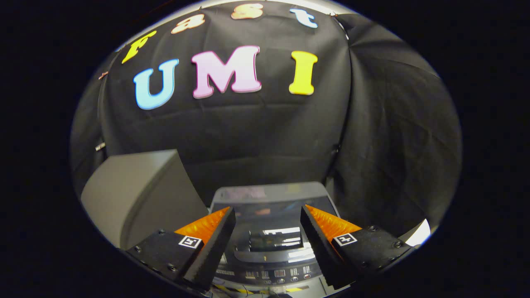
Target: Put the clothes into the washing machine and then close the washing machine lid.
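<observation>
The hand-held gripper (268, 236) has its two fingers apart, and nothing is held between them. Through the gap, and a little below, I see the washing machine (271, 231), a small grey top-loader. Its glossy dark lid (275, 215) seems to lie flat over the tub, because it reflects light stripes, though I cannot be fully sure that it is closed. The control panel (273, 274) with small buttons is on the edge of the machine nearest to the fingers. Just to the left of the machine stands a grey box-like object (136, 194); what it is, I cannot tell.

The clothes should be soft and light. They will sag and fold when lifted, so I think it is best to pinch a thick bunch of cloth near the middle, not a thin edge that can slip out.

The lid looks stiff, smooth and rather slippery. It is probably light on its hinge. To move it, I would take its front edge, close to the panel, and guide it slowly so that it does not drop.
</observation>
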`<action>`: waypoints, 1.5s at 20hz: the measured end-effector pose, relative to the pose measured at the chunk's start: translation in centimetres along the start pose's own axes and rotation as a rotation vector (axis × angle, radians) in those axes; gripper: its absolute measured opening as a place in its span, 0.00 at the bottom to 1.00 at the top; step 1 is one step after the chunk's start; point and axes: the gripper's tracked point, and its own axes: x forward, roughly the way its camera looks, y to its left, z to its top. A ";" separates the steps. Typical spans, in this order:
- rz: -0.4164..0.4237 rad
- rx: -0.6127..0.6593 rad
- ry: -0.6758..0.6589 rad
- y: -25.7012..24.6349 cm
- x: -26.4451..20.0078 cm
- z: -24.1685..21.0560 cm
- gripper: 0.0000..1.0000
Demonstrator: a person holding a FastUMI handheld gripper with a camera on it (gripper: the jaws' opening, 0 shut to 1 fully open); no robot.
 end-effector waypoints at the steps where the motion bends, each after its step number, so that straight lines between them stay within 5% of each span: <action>1: 0.008 0.019 -0.070 0.4 -0.2 2.5 0.99; 5: 0.006 0.034 -0.333 1.2 -3.4 11.6 0.99; 10: 0.004 0.002 -0.405 3.9 -4.3 13.6 0.98; 23: 0.097 -0.035 -0.475 24.3 -9.3 13.9 0.98; 30: 0.189 -0.012 -0.466 34.9 -13.1 10.6 0.98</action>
